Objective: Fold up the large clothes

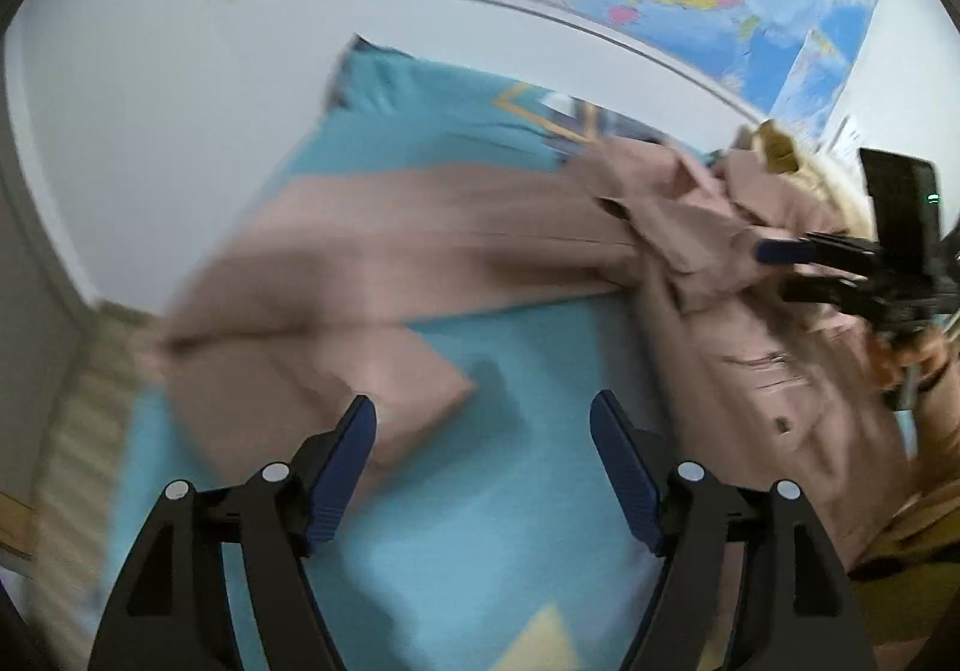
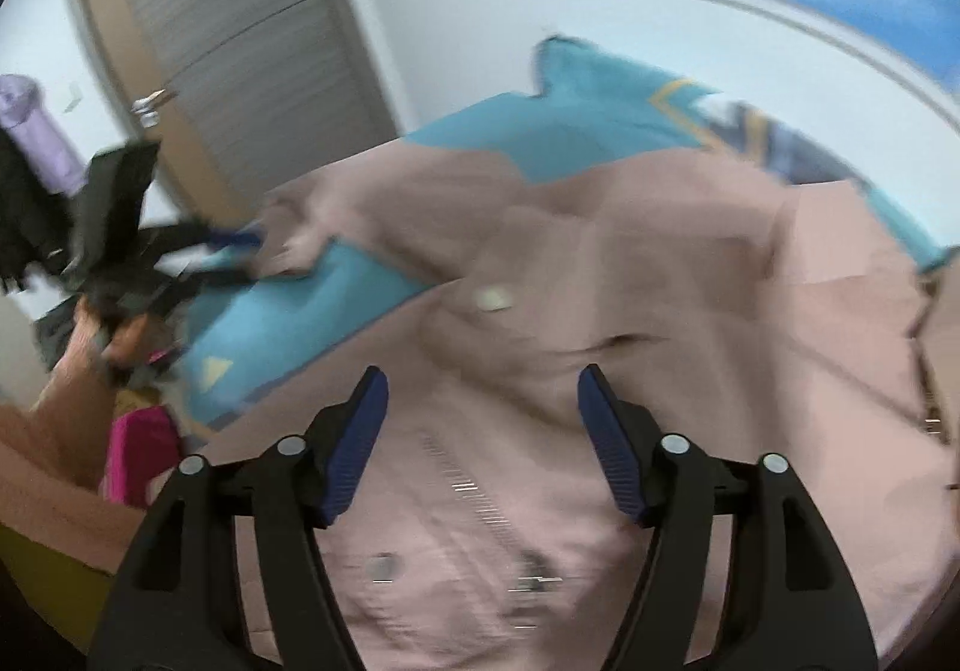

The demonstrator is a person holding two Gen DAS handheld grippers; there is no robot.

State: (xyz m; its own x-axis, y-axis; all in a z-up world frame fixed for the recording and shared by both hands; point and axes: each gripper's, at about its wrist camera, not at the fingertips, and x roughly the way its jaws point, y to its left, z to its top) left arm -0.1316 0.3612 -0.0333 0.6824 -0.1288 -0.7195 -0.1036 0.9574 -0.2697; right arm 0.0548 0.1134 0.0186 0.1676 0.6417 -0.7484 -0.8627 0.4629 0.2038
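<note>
— Where's the coat?

— The pink coat (image 2: 600, 263) lies spread on my teal bedsheet (image 1: 480, 539), soft matte cloth, creased, with a round pale button (image 2: 493, 299). One long sleeve (image 1: 336, 275) stretches flat across the sheet, its cuff folded back.

— And your fingers?

— My left gripper (image 1: 483, 467) stands released over bare sheet, ribbed blue pads (image 1: 342, 467) apart, nothing between. My right gripper (image 2: 483, 443) hangs spread above the coat's front, gripping nothing.
</note>
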